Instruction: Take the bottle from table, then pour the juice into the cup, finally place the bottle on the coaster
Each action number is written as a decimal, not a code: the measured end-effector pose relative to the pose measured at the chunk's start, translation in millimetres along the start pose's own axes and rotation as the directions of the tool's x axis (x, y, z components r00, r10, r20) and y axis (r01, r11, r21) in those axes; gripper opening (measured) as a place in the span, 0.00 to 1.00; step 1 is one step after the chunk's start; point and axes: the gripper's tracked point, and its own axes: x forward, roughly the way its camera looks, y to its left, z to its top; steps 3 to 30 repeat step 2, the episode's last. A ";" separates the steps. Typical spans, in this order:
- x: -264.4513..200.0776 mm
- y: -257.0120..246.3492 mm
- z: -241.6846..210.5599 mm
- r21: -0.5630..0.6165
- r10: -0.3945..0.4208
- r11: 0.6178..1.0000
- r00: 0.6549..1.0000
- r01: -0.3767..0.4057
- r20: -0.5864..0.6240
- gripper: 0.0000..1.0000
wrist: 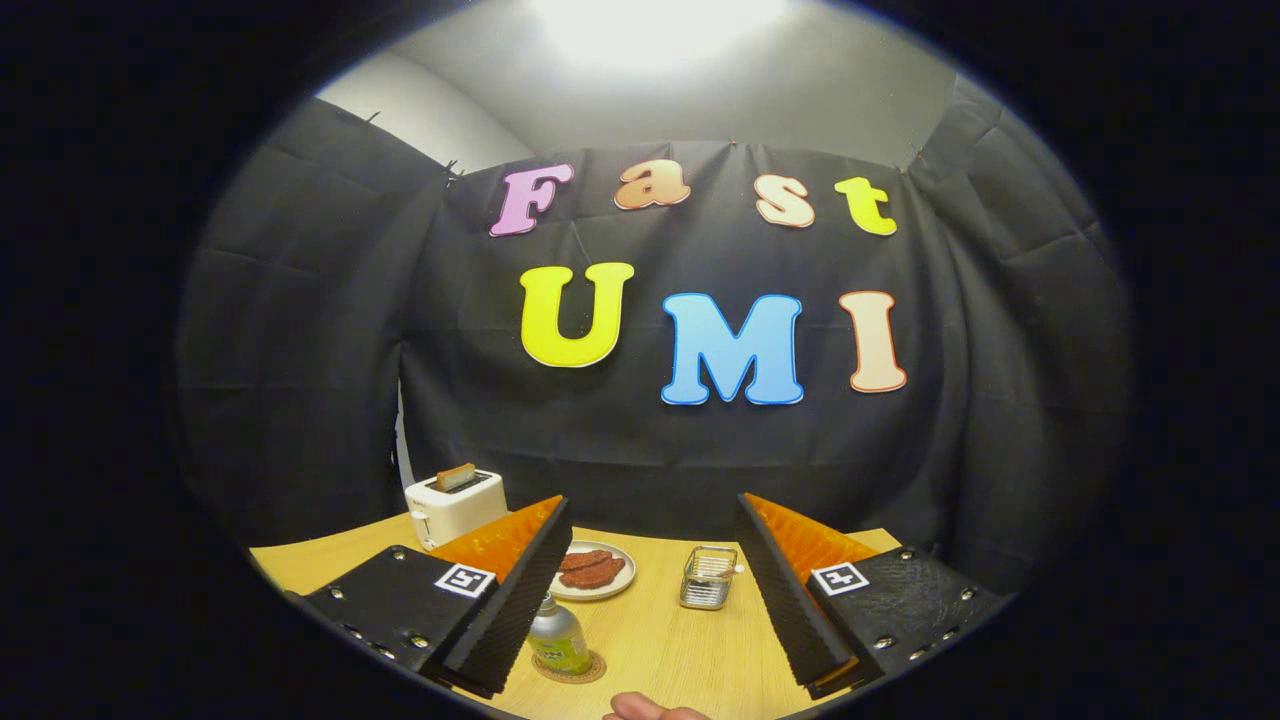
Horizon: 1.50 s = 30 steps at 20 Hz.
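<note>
Two tongs (650,590) fingers spread wide, bottle (558,638) (label unreadable) on coaster (572,672)

No legible txt; bottle (558,640) label prob too blurry to read.

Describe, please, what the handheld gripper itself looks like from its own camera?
The gripper has two long wedge-shaped fingers with ribbed, textured inner faces. Each is mounted on a flat black plate fastened with small silver screws and carrying a square black-and-white marker. The fingers stand apart.
</note>
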 end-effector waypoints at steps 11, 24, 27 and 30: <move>-6.0 -20.1 15.3 -0.015 -0.029 0.999 0.999 0.029 0.024 0.99; -6.0 -20.1 15.3 -0.015 -0.029 0.999 0.999 0.029 0.024 0.99; -6.0 -20.1 15.3 -0.015 -0.029 0.999 0.999 0.029 0.024 0.99; -6.0 -20.1 15.3 -0.015 -0.029 0.999 0.999 0.029 0.024 0.99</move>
